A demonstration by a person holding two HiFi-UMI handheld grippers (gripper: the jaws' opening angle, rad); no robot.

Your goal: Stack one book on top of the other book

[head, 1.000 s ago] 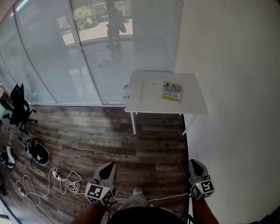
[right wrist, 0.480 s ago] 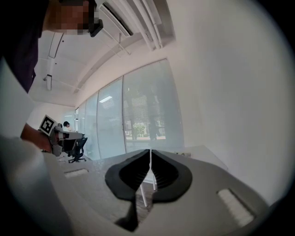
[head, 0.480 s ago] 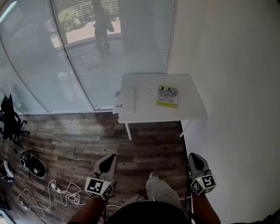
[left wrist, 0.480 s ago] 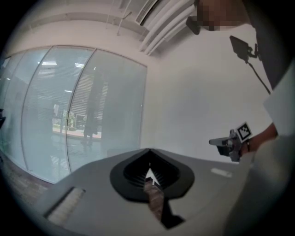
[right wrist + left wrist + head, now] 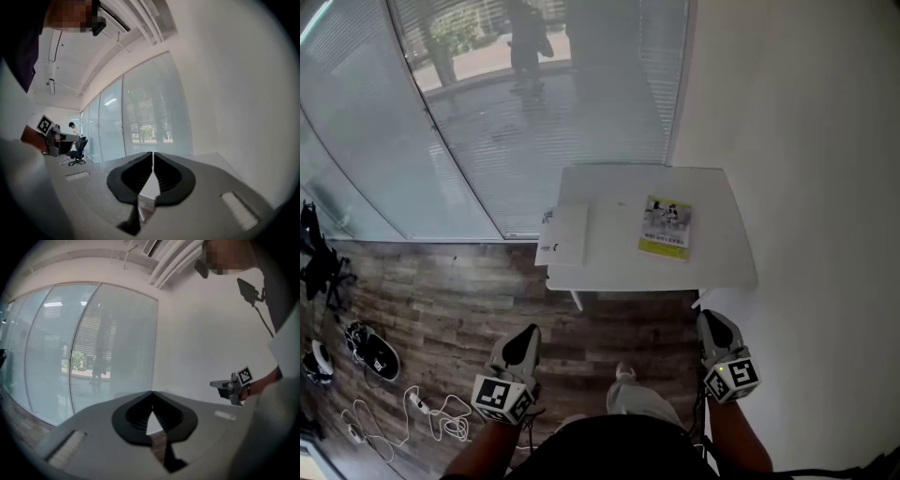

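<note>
Yellow book [image 5: 666, 228], white book [image 5: 563, 234] apart | left gripper [image 5: 529, 332], right gripper [image 5: 706, 317] seemingly level

No text readable, cover print on the yellow-green book [image 5: 667, 228] on the table [image 5: 722, 262] too small to make out, dark mark on the white book [image 5: 565, 234] unclear.

table [image 5: 727, 267], white book [image 5: 564, 234], yellow book [image 5: 667, 228] nearer in view (person walking forward)

On table [image 5: 722, 239] — white book [image 5: 562, 235] at left edge, yellow-green book [image 5: 666, 228] apart.
</note>
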